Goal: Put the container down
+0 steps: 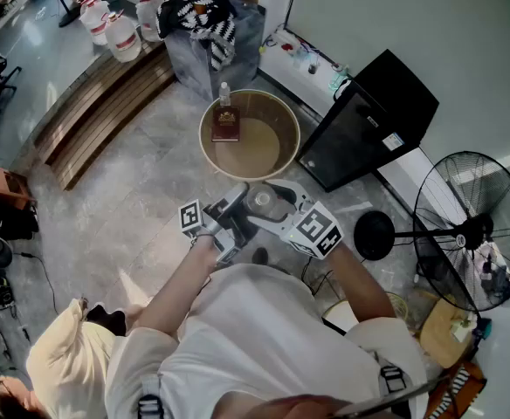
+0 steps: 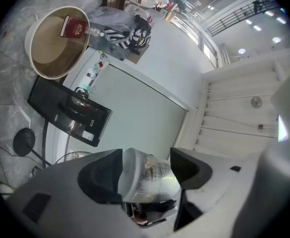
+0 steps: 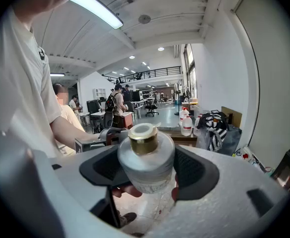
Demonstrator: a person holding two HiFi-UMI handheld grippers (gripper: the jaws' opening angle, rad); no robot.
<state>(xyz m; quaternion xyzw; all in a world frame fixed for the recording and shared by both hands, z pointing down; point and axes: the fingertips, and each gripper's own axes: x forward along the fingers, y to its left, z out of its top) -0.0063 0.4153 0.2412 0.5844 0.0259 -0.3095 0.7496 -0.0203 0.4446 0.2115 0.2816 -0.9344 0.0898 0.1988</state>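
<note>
Just beyond the container point(image 1: 262, 201), a tub point(image 1: 203, 138) holds a red box point(image 1: 225, 127).

The container point(image 3: 146, 166) looks like frosted, translucent plastic with a shiny gold metal collar point(image 3: 143, 143). The floor point(image 1: 137, 230) is smooth, faintly glossy stone tile; the planks point(image 1: 106, 112) are wood.

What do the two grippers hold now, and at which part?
Both hold one container: the right gripper clamps its round body below the gold neck, the left gripper its body from the other end.
</note>
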